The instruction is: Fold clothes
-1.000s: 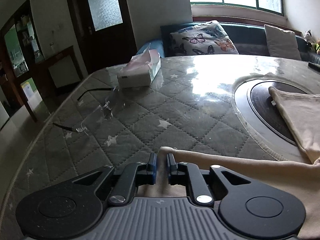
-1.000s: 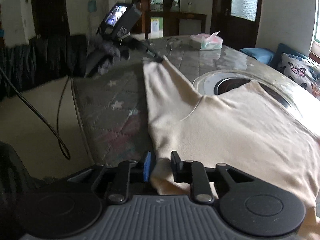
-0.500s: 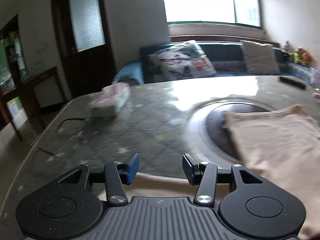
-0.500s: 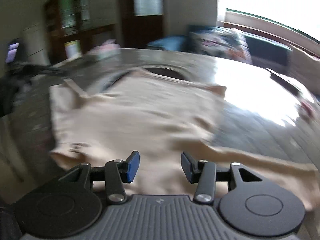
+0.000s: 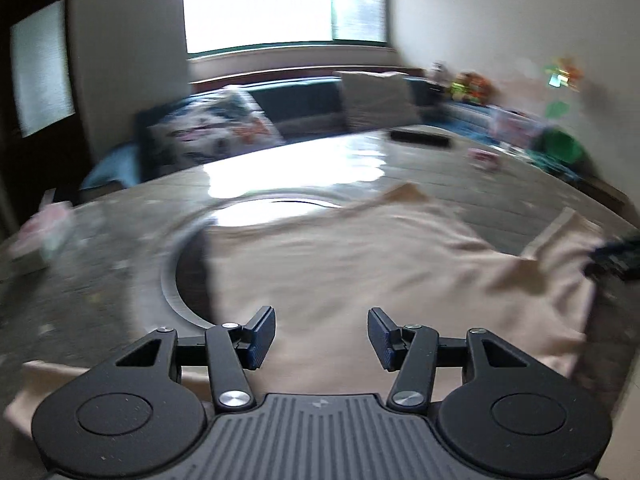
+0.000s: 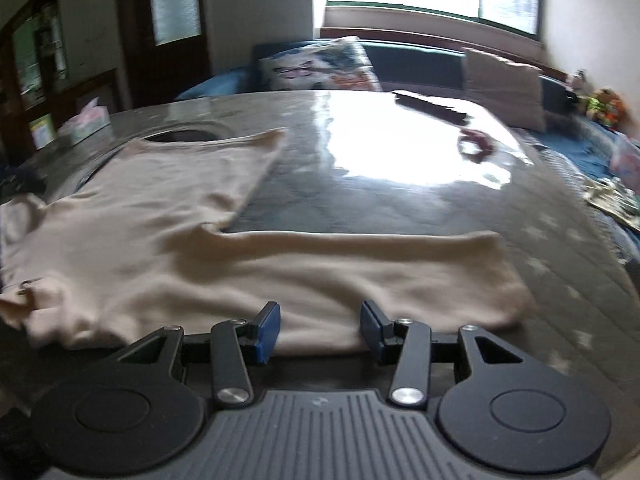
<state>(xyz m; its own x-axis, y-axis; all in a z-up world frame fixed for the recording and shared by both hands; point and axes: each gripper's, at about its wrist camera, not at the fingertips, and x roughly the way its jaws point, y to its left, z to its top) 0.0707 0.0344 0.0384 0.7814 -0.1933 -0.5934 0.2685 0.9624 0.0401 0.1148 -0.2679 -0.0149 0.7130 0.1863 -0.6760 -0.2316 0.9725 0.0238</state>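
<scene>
Now both tongs are free of the cloth. The left tongs (image 5: 322,334) stand about half open above the cream long-sleeved top (image 5: 360,264), and nothing is between the blue pads (image 5: 262,338); the jaws have just been opening. The right tongs (image 6: 320,330) are also about half open, with the near edge of the top lying under the gap, but the pads do not press on it.

The top (image 6: 160,240) lies flat on the quilted table (image 6: 400,208). One part of it covers the round metal-rimmed plate (image 5: 176,276) in the middle of the table, and one sleeve (image 6: 380,252) is stretched out straight to the side, along the near edge. No fold is made yet, I think, so the work is at its beginning.

What can go wrong from here:
- The glossy table cover looks slippery. If one of the tongs pulls the cloth while the other does not hold it, the whole top may slide and lose its flat shape.
- The tongs may pinch only the upper layer, and then the fold would come out crooked.
- The near edge lies close to the table border, so a careless drag could pull it over.
- The pictures are blurred, so the exact place of the hem is hard to judge.
</scene>
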